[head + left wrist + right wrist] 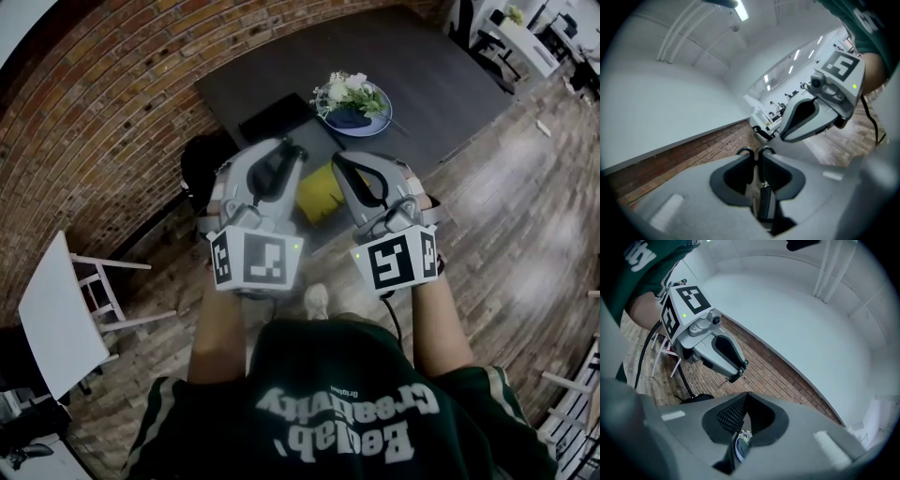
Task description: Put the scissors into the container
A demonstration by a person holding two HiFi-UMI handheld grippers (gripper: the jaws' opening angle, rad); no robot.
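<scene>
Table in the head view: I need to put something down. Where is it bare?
The table is bare in its far half, beyond the flower plate and black slab. The near part is crowded: slab, plate and a yellow thing sit close together.

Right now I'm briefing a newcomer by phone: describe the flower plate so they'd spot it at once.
Find the dark table beside the brick wall. On it sits a blue plate. It alone carries white flowers; the black slab and yellow thing nearby are bare.
</scene>
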